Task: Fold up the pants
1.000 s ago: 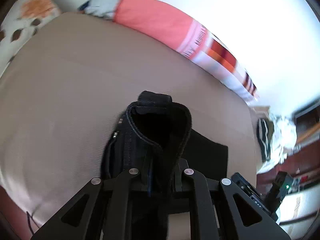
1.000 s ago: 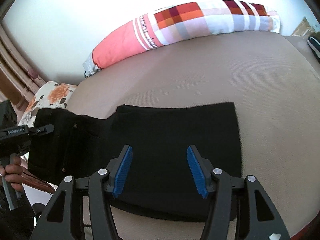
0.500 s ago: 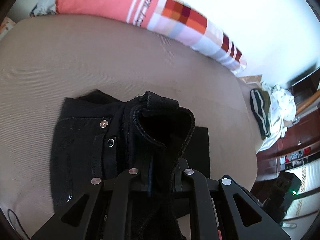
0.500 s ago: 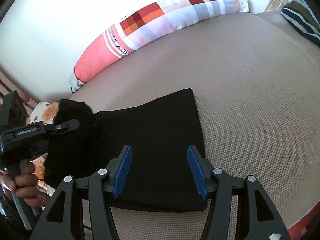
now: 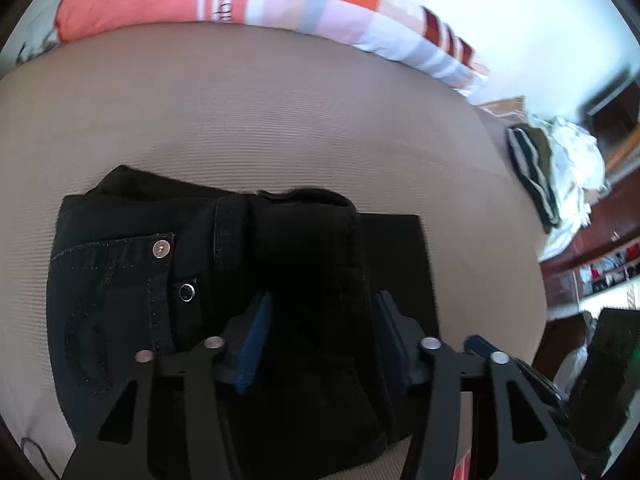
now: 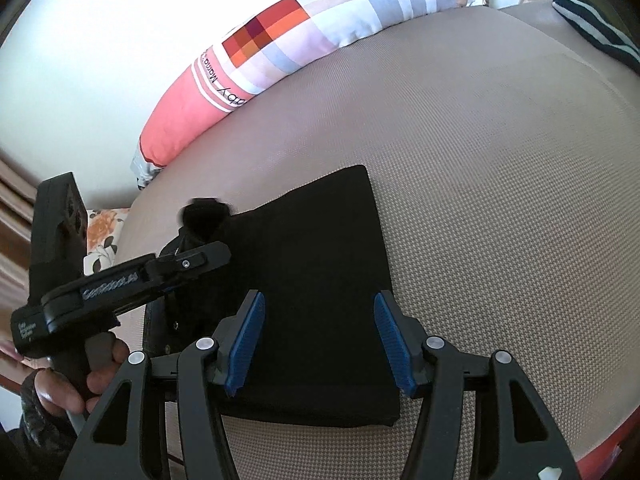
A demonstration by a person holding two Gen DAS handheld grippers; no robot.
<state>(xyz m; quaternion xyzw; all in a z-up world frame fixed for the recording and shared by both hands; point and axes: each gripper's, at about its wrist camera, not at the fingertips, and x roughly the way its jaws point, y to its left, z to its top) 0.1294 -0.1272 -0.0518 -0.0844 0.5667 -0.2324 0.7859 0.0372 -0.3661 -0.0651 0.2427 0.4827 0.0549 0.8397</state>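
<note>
- The pants [image 5: 208, 264] lie on the bed [image 5: 280, 120], near its front edge, already doubled into a short black block; we judge the fold nearly done.
- The waistband end, with its pocket rivet and button, has been laid over the flat leg part; a bunched hump of waistband stands up where our left hand-held gripper [image 5: 320, 328] has just been opening, cloth between the blue pads but no longer pinched.
- Our right hand-held gripper [image 6: 320, 336] hangs above the flat leg half with its jaws apart, holding nothing.
- Left to do, as we read it: draw the left one clear, flatten the hump and square the edges, perhaps one more fold.
- No containers are in view; only a long pillow [image 6: 304, 36] along the far side of the bed and a heap of clothes [image 5: 560, 172] beyond its end.
</note>
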